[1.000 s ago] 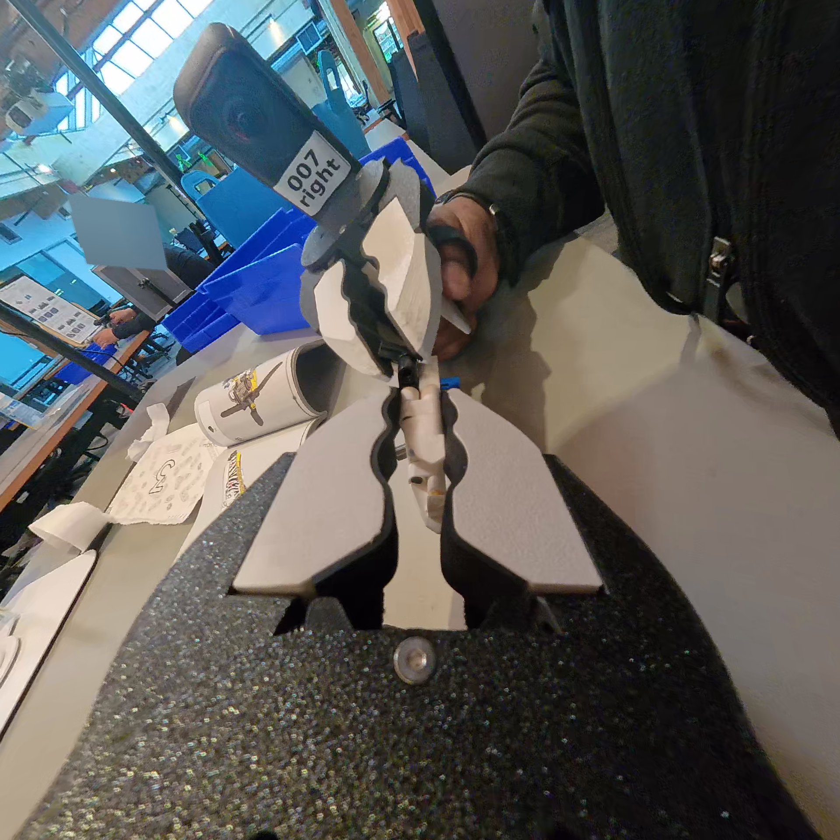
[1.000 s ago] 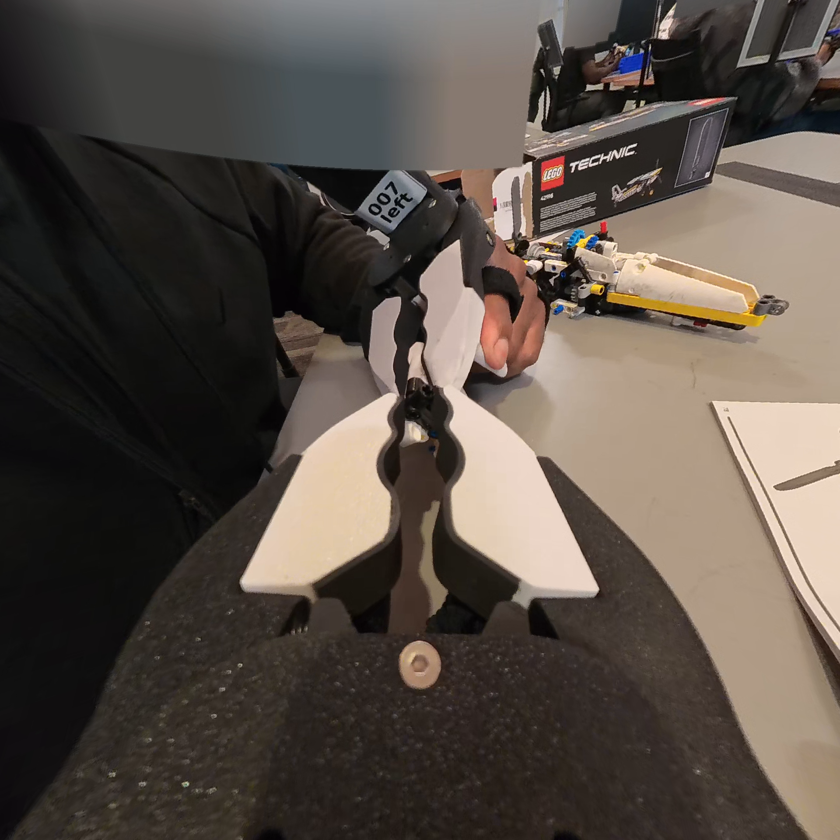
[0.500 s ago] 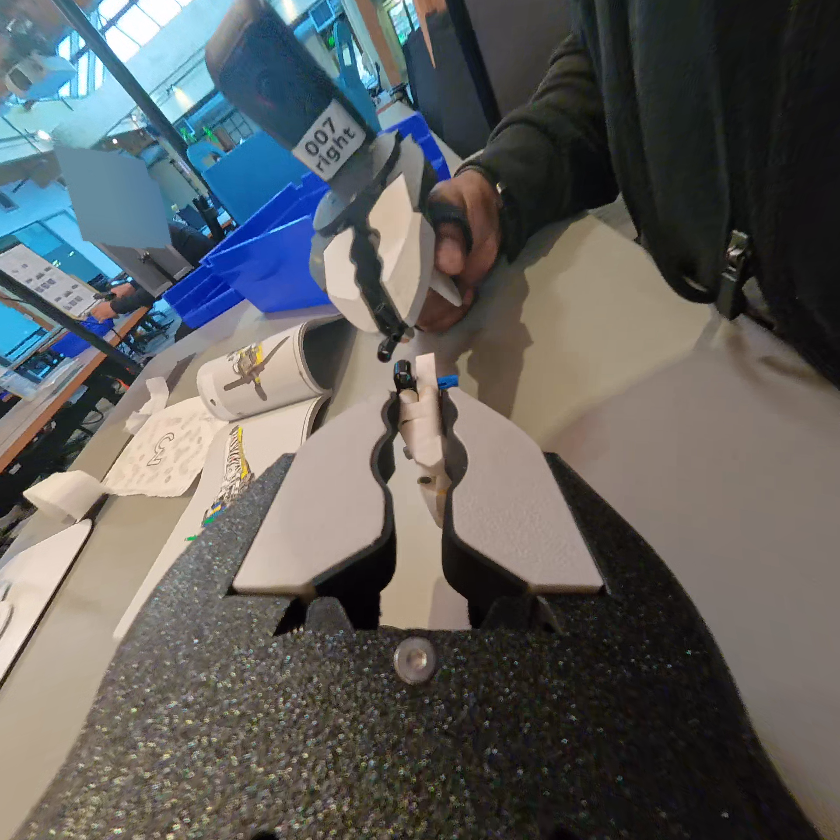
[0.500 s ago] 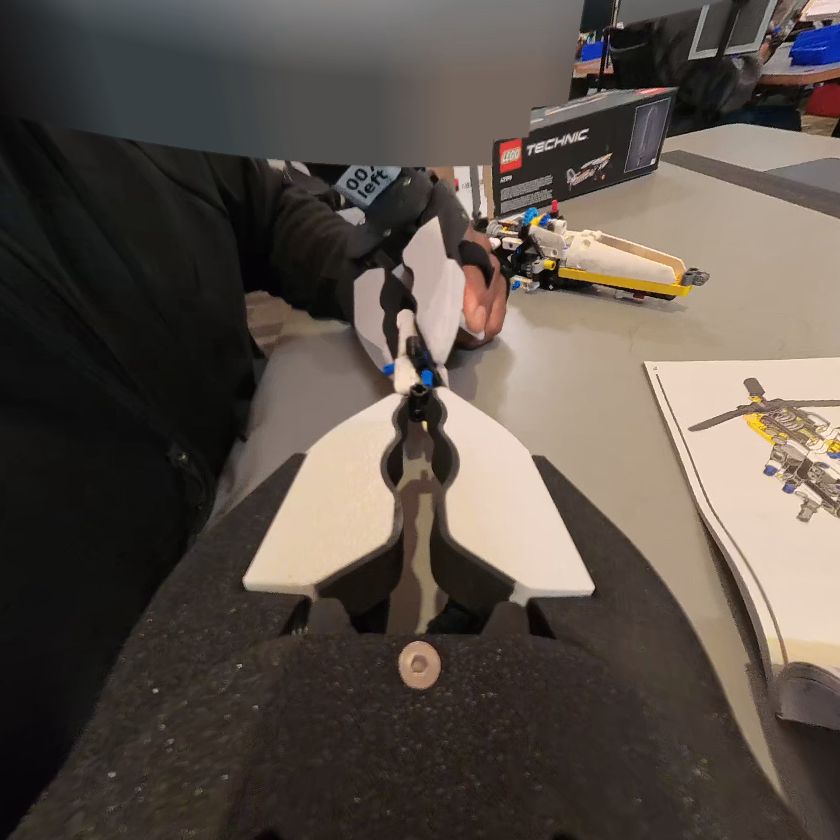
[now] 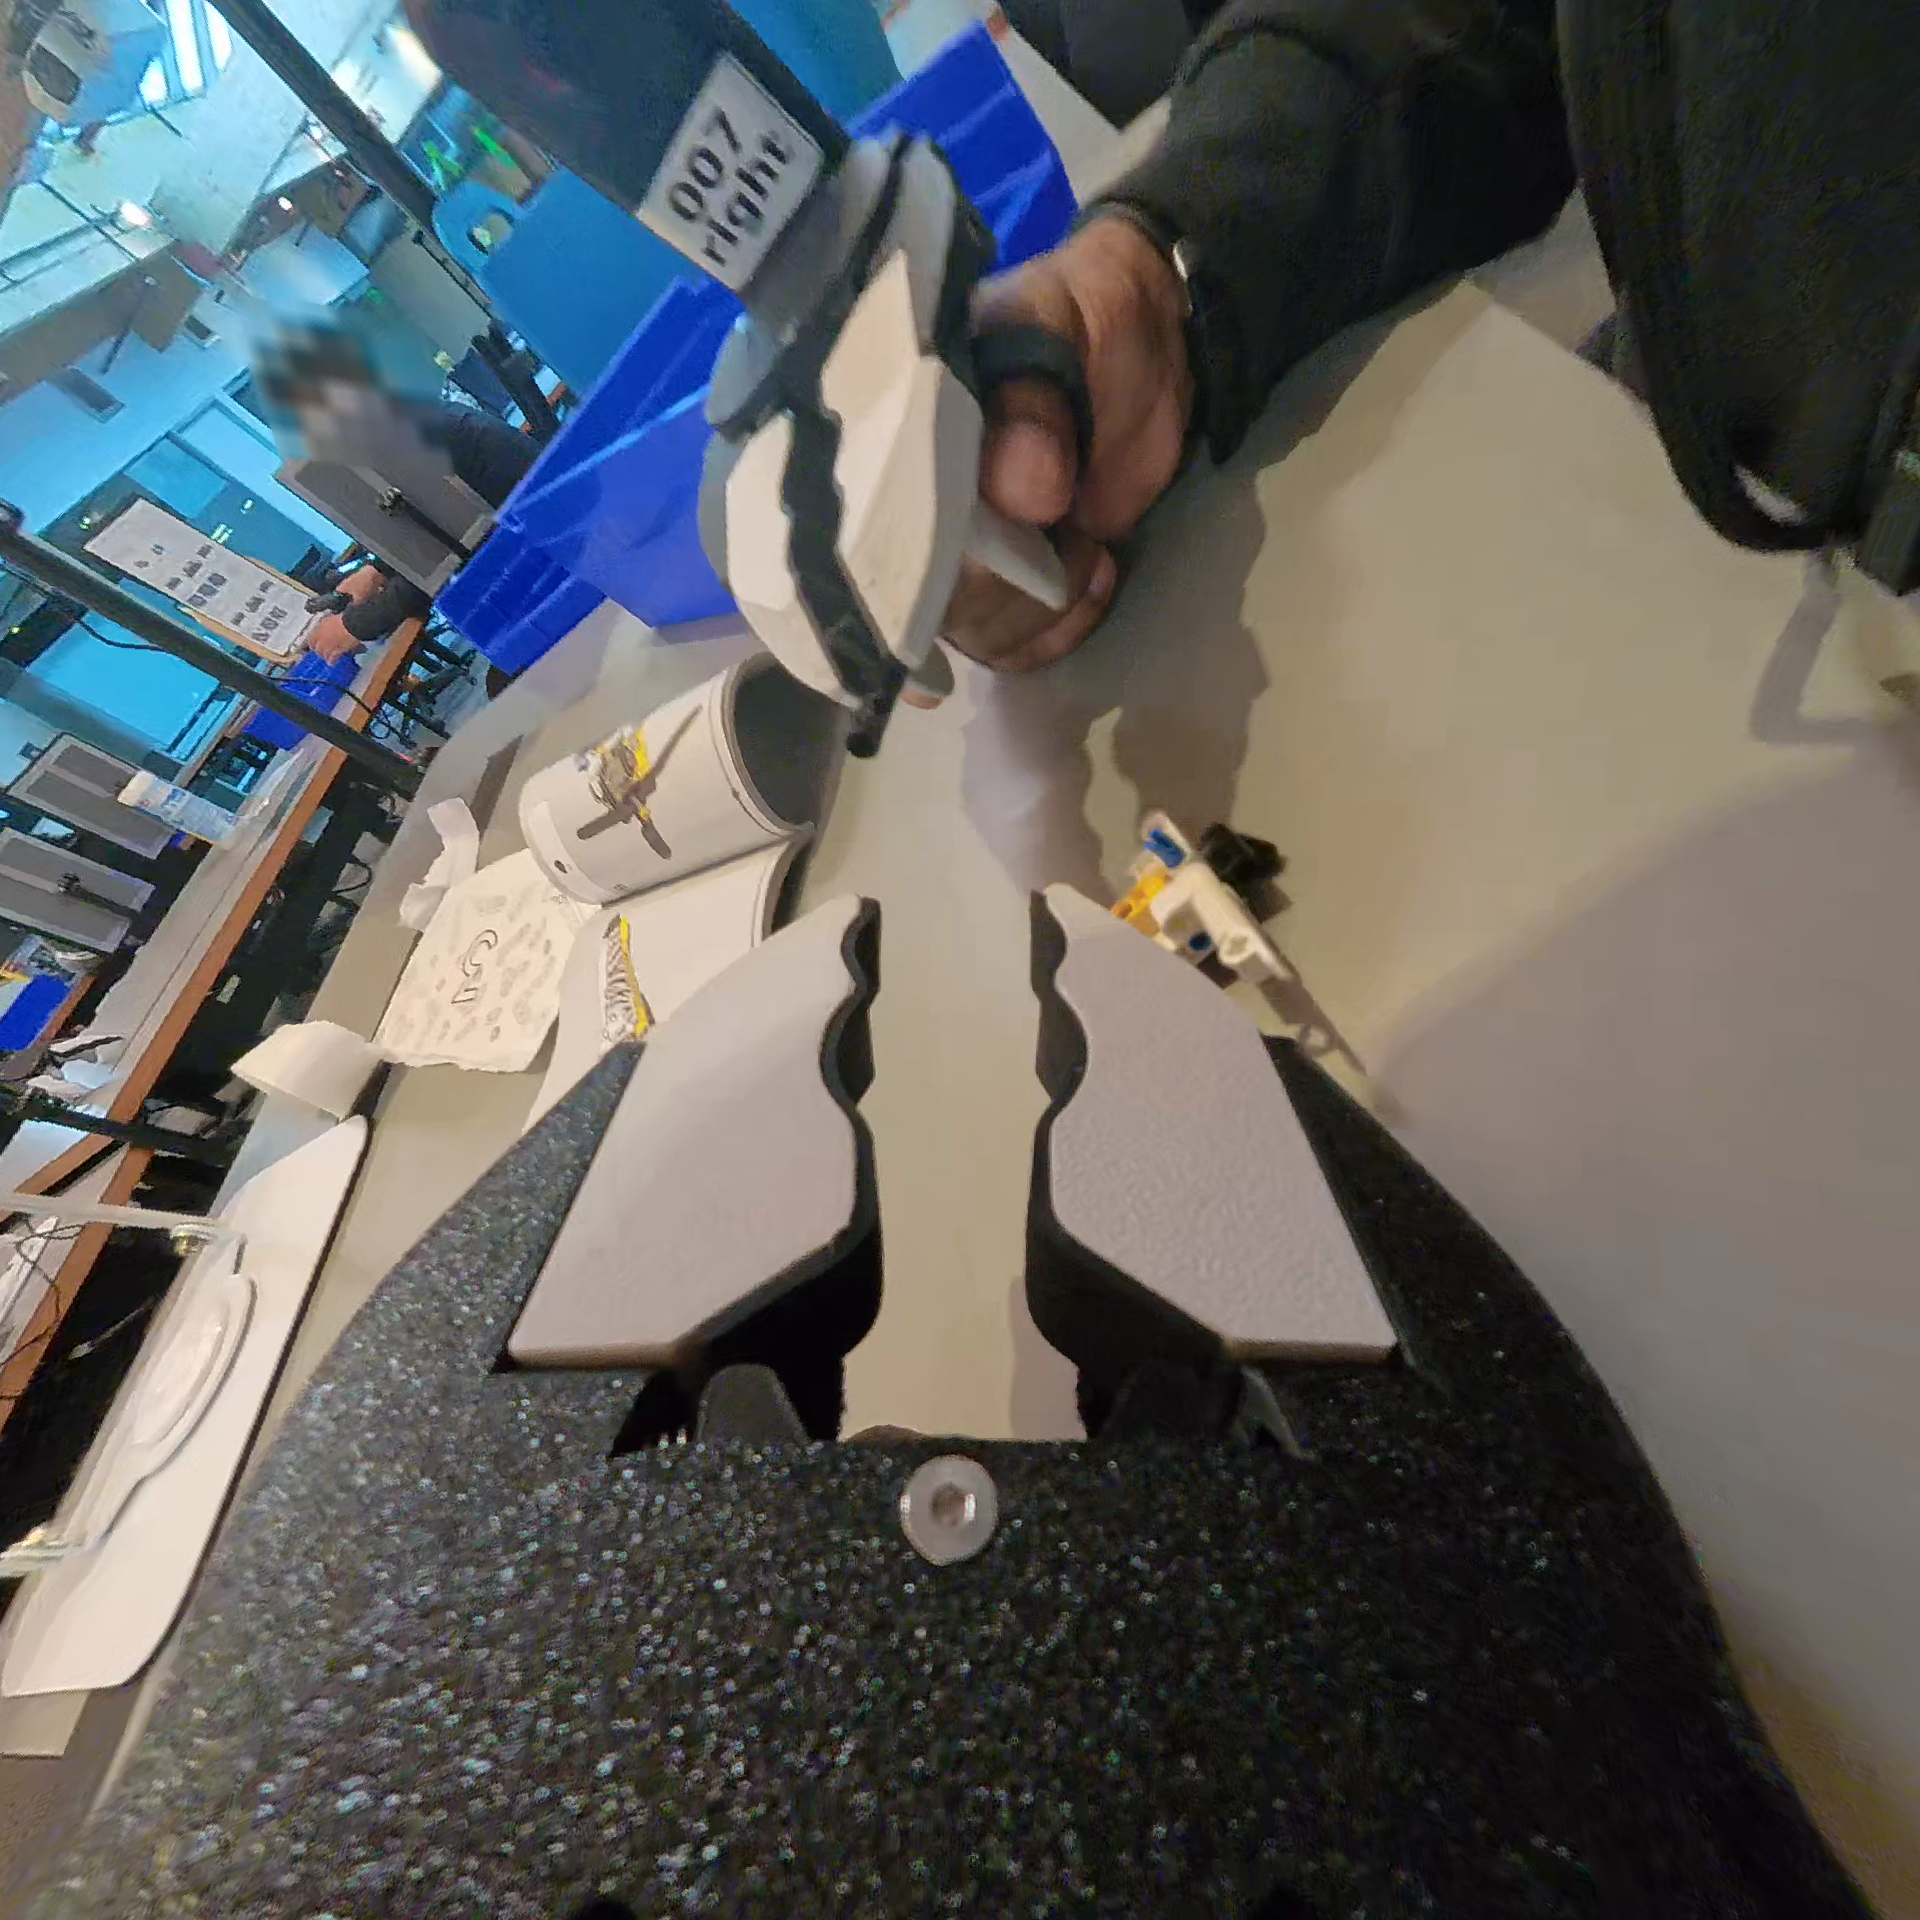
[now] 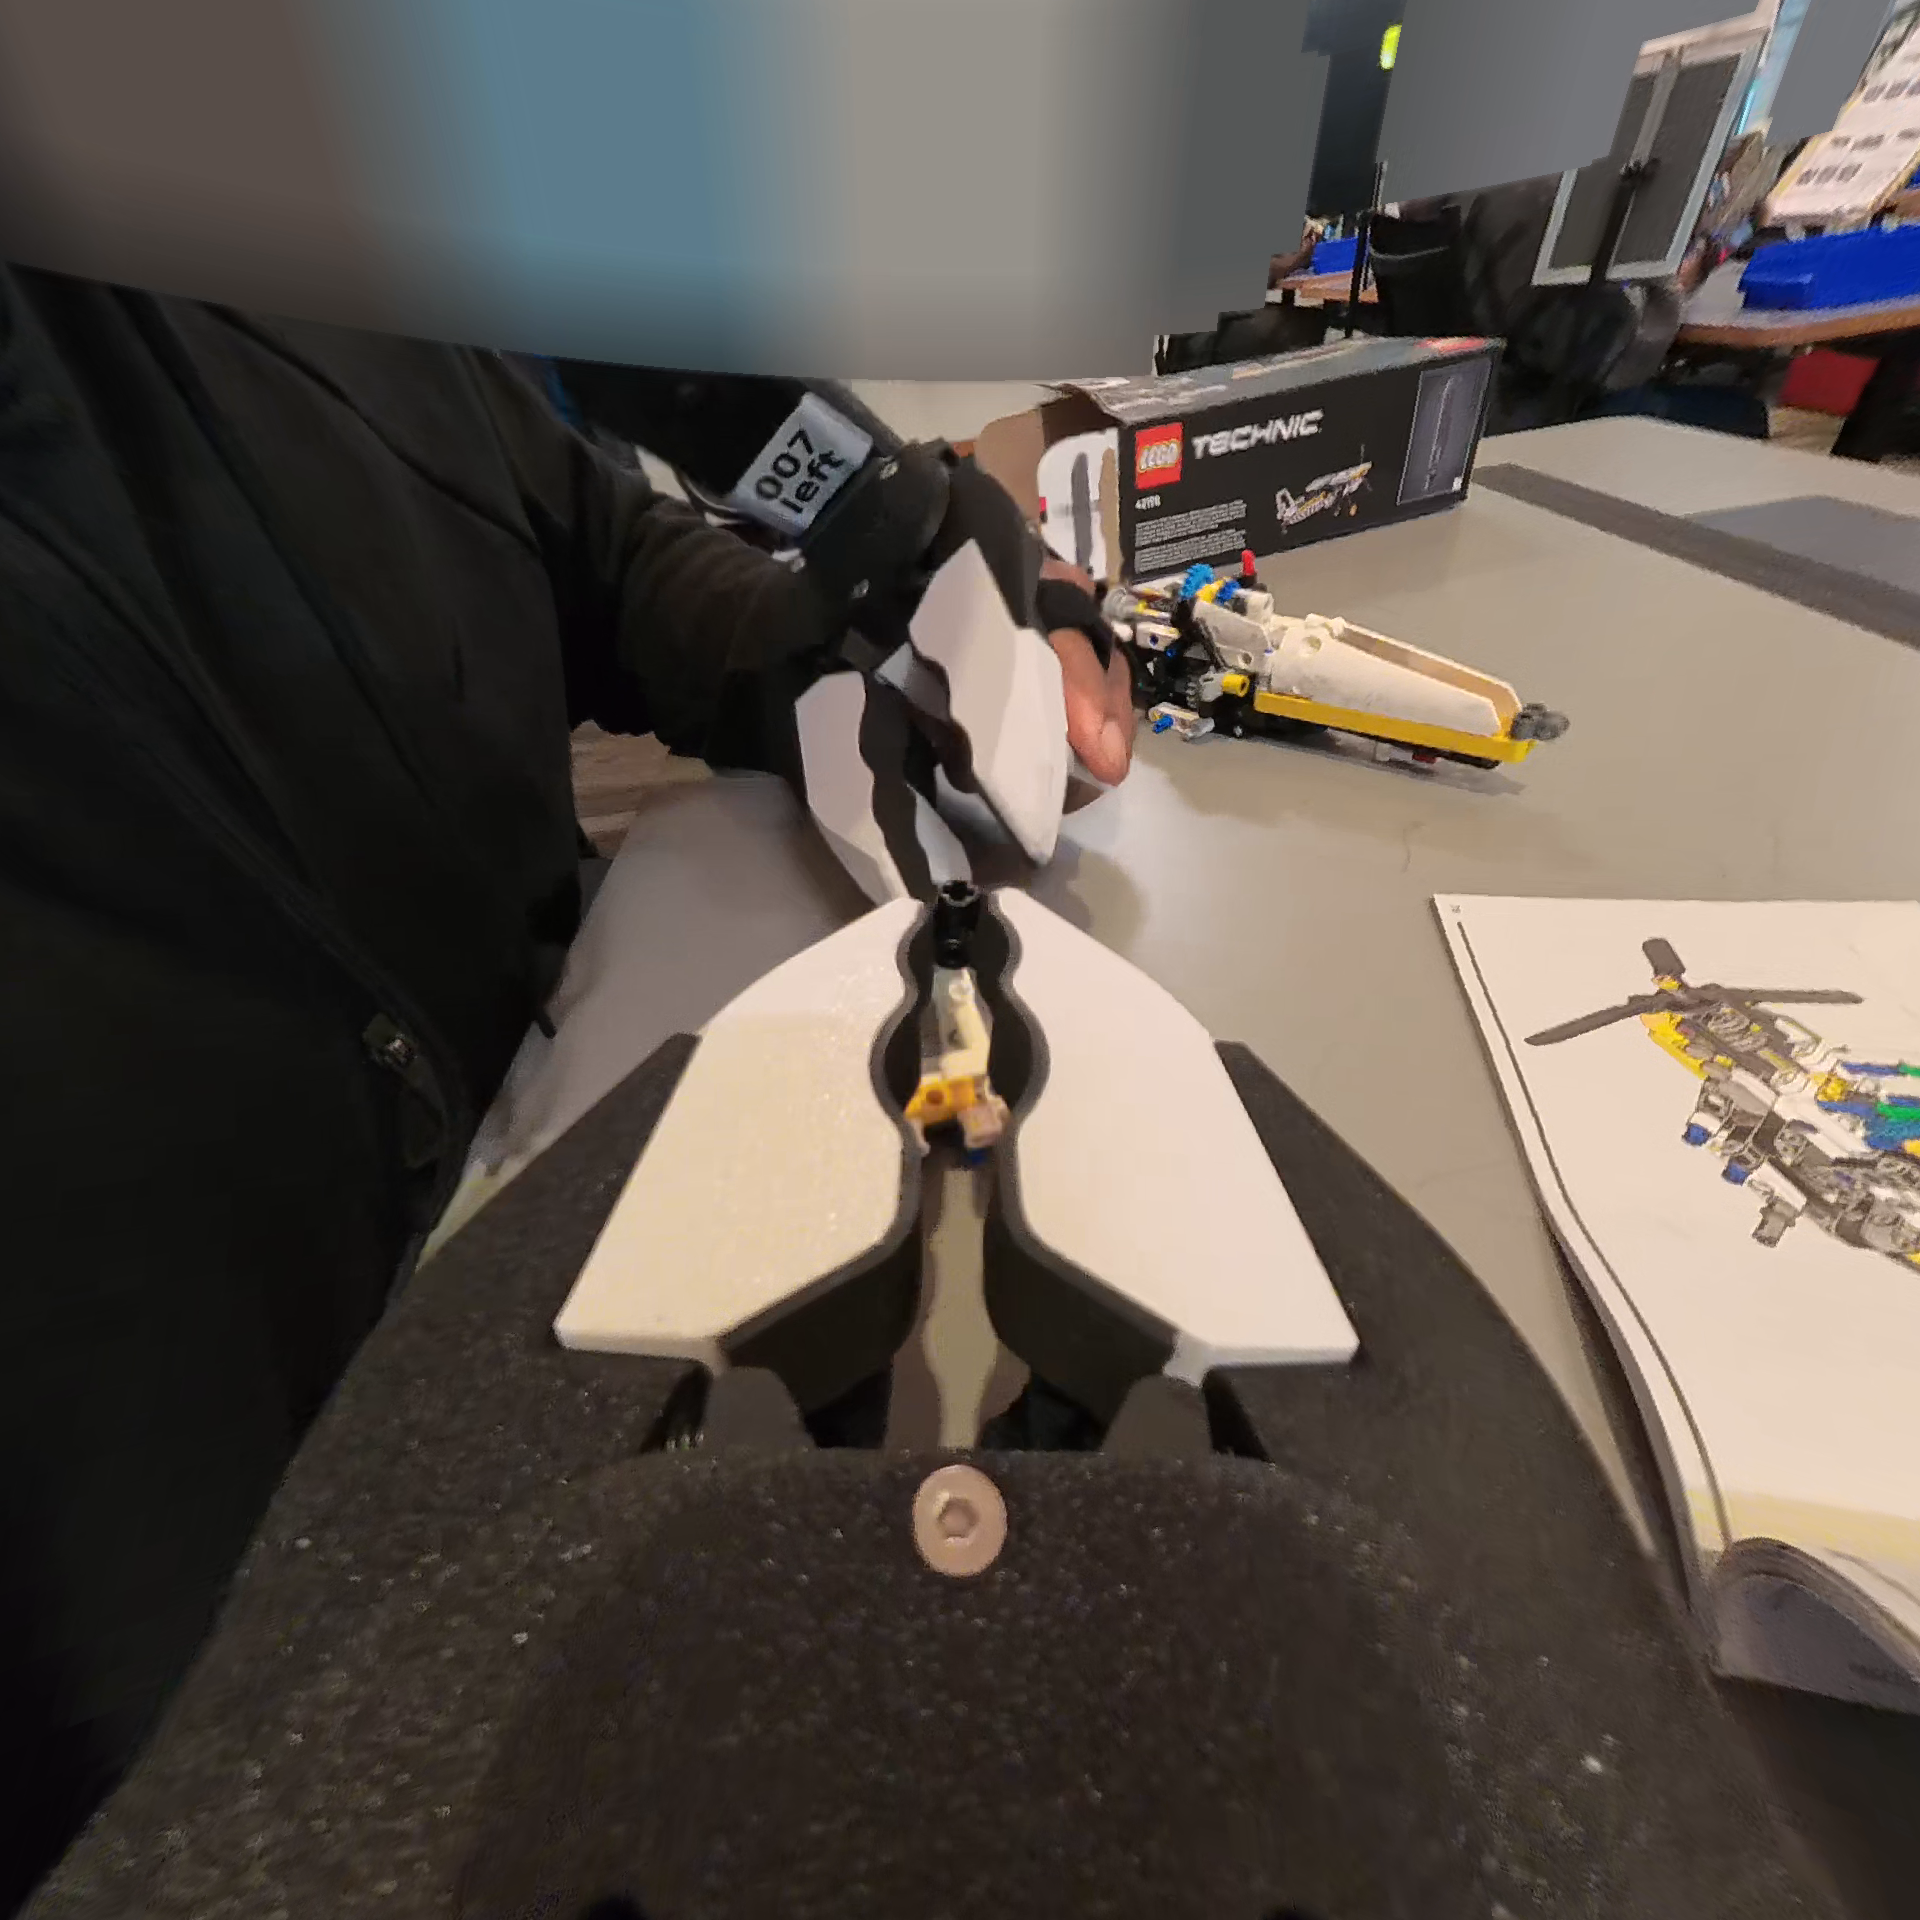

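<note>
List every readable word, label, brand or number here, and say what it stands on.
I won't copy the writing; these things bear it.
White tag on the right gripper: clear print.
White tag on the left gripper: clear print.
Dark box: logo and print, fine lines too small.
Torn paper: one large mark.
Far sheet: too small.

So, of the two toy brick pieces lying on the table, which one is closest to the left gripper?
The small white, yellow and blue brick piece, lying on the table just beside the open left gripper. The long white and yellow aircraft model lies farther off, by the box.
</note>
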`<state>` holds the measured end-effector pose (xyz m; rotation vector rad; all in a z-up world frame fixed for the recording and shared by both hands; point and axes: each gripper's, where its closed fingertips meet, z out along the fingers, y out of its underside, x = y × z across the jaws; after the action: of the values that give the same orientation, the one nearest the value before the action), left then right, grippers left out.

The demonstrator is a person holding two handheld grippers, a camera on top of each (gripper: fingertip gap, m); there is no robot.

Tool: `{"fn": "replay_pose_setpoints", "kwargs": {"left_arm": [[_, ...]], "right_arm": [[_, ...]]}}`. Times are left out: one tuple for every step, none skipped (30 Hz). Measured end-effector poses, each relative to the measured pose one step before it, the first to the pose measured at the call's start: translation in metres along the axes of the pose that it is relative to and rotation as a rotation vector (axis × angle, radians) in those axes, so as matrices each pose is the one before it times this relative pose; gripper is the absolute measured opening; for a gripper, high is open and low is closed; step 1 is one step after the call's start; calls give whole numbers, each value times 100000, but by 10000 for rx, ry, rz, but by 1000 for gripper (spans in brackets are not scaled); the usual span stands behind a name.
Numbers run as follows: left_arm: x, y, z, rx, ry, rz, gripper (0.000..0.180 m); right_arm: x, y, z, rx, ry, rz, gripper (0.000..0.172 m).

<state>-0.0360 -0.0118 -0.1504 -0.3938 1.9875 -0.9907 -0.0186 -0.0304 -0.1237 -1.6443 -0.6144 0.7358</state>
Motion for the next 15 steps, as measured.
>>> {"fn": "replay_pose_setpoints", "kwargs": {"left_arm": [[-277,-512,-140,230,-75,-264,29],[-296,-567,-97,258,-89,-326,29],[-210,-561,-49,261,-36,-386,29],[-100,-571,1,271,7,-397,29],[-87,-487,67,226,-18,-381,28],[14,-395,92,175,23,-319,28],[37,-368,98,179,5,-245,27],[0,-303,88,155,-25,-180,24],[34,-243,89,123,-7,-124,21],[-12,-102,105,41,-49,-57,20],[-27,-39,78,8,-71,19,19],[-24,-42,80,8,-75,60,18],[44,-39,56,6,-29,54,17],[138,-29,68,-13,37,43,17],[61,-78,40,13,-20,48,17]], "right_arm": [[-178,-114,20,69,-20,-236,7],[-73,-134,11,85,8,-152,7],[-36,-145,-10,102,3,-73,7],[-29,-143,3,107,-32,-4,7],[-47,-159,-1,124,-59,31,7],[-65,-194,7,141,-82,50,7],[-57,-153,40,119,-83,76,7],[-10,-92,64,75,-57,83,7],[-58,-74,87,54,-77,68,7],[-120,-96,92,72,-119,68,7],[-155,-125,106,94,-136,88,7],[-159,-104,111,89,-150,113,7],[-155,-101,118,83,-152,126,7],[-88,-108,96,90,-100,103,7],[-73,-94,79,78,-70,75,7]]}}
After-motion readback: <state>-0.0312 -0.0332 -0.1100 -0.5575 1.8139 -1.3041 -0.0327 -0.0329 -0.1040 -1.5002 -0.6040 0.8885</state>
